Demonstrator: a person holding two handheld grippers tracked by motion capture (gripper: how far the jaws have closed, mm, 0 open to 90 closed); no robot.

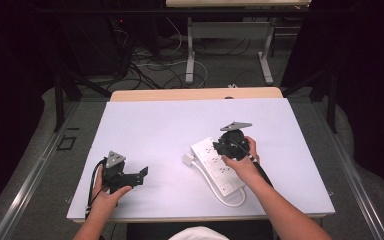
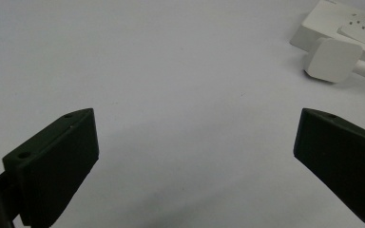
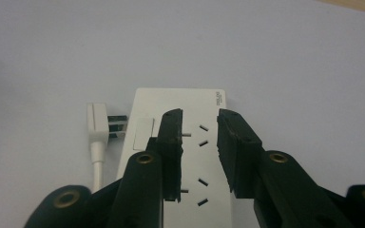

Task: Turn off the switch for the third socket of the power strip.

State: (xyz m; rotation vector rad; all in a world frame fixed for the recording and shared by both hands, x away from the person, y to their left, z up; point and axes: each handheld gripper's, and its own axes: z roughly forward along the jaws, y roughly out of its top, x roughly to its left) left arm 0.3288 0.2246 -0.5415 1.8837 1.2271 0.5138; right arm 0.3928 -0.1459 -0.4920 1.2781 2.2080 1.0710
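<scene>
Right gripper point(image 3: 199, 137) hovers over the power strip point(image 1: 218, 167) near the desk's front right, jaws narrowed but empty (its plug point(image 3: 96, 124) lies loose beside it); left gripper point(image 2: 195, 142) waits, spread wide. Nothing grasped yet.

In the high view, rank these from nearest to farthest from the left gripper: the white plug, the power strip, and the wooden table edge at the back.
1. white plug: on the mat, right of the left gripper.
2. power strip: just beyond the plug, under the right gripper.
3. wooden table edge: along the far side, behind the mat.
</scene>
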